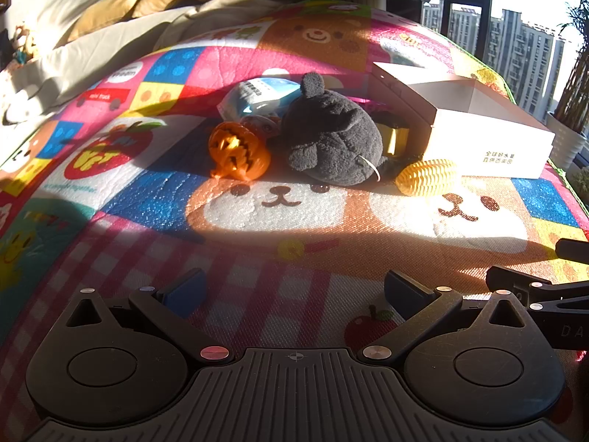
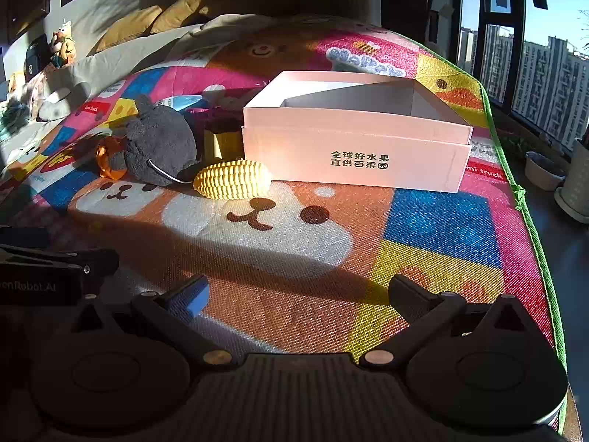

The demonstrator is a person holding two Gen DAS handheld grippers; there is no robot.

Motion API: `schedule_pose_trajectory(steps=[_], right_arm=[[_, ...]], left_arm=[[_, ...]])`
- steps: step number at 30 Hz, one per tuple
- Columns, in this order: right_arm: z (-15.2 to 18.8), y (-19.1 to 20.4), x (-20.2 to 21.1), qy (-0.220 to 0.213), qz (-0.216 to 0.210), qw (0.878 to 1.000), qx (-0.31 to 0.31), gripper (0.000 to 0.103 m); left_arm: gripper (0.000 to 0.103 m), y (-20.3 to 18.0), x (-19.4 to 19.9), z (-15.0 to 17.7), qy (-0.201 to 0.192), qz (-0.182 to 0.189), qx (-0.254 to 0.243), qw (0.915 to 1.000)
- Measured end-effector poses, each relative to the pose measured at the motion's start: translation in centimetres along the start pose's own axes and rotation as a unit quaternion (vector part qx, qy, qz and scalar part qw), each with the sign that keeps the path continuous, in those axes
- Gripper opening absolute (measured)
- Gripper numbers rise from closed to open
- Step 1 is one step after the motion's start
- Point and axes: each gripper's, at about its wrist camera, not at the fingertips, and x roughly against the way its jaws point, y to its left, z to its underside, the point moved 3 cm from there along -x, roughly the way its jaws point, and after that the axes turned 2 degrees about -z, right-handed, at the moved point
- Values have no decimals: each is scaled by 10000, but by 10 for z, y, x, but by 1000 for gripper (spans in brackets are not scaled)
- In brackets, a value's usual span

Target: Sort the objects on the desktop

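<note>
A dark grey plush toy (image 1: 331, 136) lies on the colourful mat, with an orange pumpkin toy (image 1: 239, 151) at its left, a blue-white packet (image 1: 257, 95) behind it and a yellow corn toy (image 1: 429, 177) at its right. An open white box (image 1: 478, 136) stands at the right. The right wrist view shows the box (image 2: 353, 154), corn (image 2: 232, 179), plush (image 2: 162, 143) and pumpkin (image 2: 108, 162). My left gripper (image 1: 296, 293) is open and empty, short of the toys. My right gripper (image 2: 298, 294) is open and empty, in front of the box.
The mat (image 2: 441, 221) covers a raised surface whose green edge (image 2: 533, 228) drops off at the right. Cushions (image 2: 147, 25) and bedding lie at the back left. Plant pots (image 2: 574, 191) stand by the window. A yellow item (image 1: 395, 136) sits behind the plush.
</note>
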Motion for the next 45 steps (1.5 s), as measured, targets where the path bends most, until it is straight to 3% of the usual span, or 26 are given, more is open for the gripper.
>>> schedule_pose_trajectory(steps=[45], right_arm=[[4, -2, 3, -80, -65, 9999, 81, 103]], left_arm=[[103, 0, 3, 1, -4, 14, 5, 10000]])
